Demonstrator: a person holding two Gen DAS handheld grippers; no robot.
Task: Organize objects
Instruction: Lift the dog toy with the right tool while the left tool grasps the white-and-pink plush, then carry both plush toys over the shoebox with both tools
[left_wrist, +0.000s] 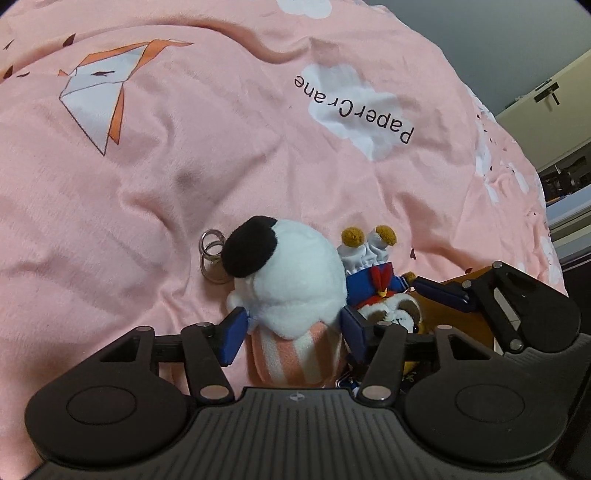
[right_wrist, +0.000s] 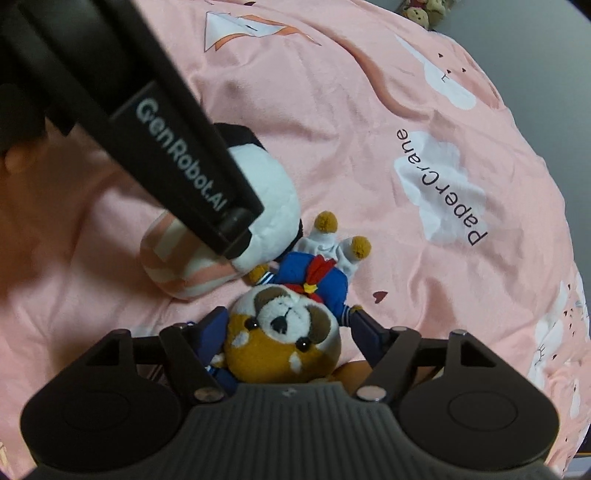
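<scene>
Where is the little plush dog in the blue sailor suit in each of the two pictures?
Left wrist view: the plush dog lies low and right of centre, upside down, beside the white cupcake plush.
Right wrist view: it fills the lower centre, its face between the right gripper fingers.
Shared landmark: the "PaperCrane" lettering on the pink blanket.

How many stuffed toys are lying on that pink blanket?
2 lie together. The white cupcake plush sits between the left gripper fingers; the sailor-suited red panda plush, touching it, sits between the right gripper fingers. More plush shows blurred beyond the blanket.
</scene>
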